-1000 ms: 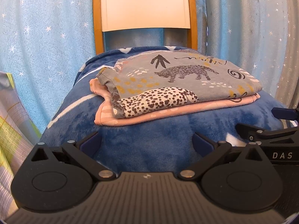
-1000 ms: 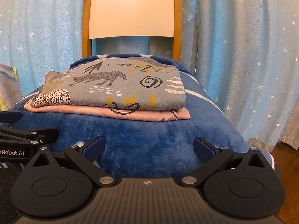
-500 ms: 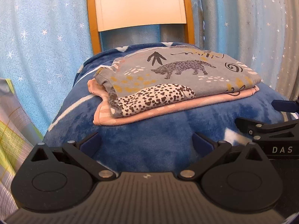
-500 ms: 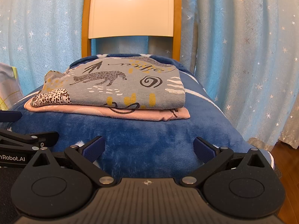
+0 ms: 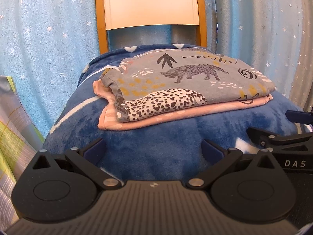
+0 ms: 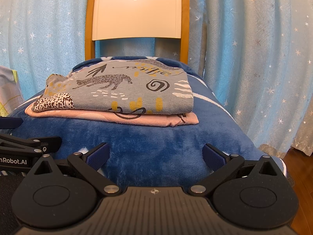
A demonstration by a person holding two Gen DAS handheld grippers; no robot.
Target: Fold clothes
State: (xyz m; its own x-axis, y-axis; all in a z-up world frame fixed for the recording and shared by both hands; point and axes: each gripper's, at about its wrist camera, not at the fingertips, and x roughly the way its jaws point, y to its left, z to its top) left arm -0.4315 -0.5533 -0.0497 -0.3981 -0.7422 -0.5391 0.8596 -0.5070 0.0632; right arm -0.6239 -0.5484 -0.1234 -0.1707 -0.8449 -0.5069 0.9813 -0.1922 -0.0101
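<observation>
Both grippers, left (image 5: 153, 151) and right (image 6: 156, 155), spread wide, holding nothing. Grey leopard-print folded garment (image 6: 125, 92) lying on folded pink garment (image 6: 156, 119), atop blue plush blanket (image 6: 148, 148). Probably finished; best to withdraw level, without brushing the stack.

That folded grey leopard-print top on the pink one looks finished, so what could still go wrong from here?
1. The grey leopard-print folded garment and the pink folded garment under it lie on a rounded, plush blue blanket, so a nudge might slide the stack.
2. Both open hand-held grippers, left and right, sit low over the blanket; moving forward, a finger could snag the pile.
3. The grey garment's loose corner could unfold.
</observation>
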